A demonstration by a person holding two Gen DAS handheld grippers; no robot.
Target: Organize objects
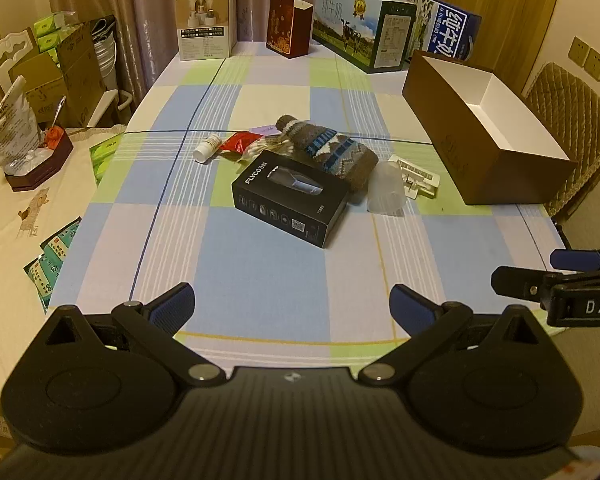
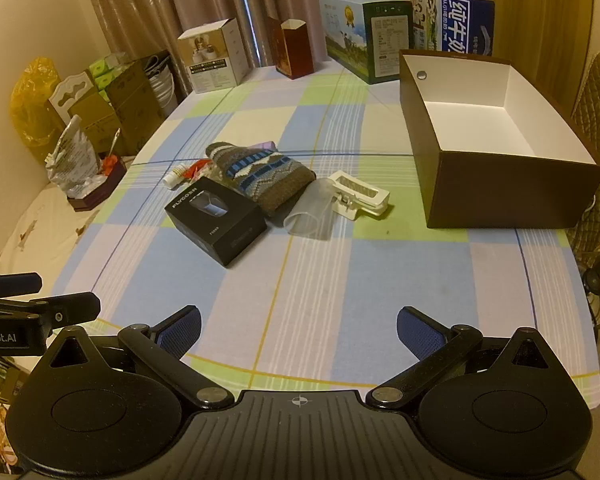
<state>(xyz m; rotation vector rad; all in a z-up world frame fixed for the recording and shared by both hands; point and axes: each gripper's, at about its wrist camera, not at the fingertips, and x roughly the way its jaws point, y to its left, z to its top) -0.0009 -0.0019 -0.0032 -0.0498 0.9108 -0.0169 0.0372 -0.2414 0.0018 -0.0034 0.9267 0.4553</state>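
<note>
The checked tablecloth (image 2: 300, 300) carries a black box (image 2: 216, 218), knitted pouch (image 2: 260, 176), and open brown box (image 2: 500, 184).

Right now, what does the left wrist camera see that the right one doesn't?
Only the left view shows green packets at the table's left edge and cotton swabs. Only the right view shows the brown box's bare white floor and a yellow bag. Both share the black FLYCO box, knitted pouch, clear cup and both open grippers.

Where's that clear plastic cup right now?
The cup lies on its side mid-table, between the knitted pouch and the white clip, left of the brown box.
</note>
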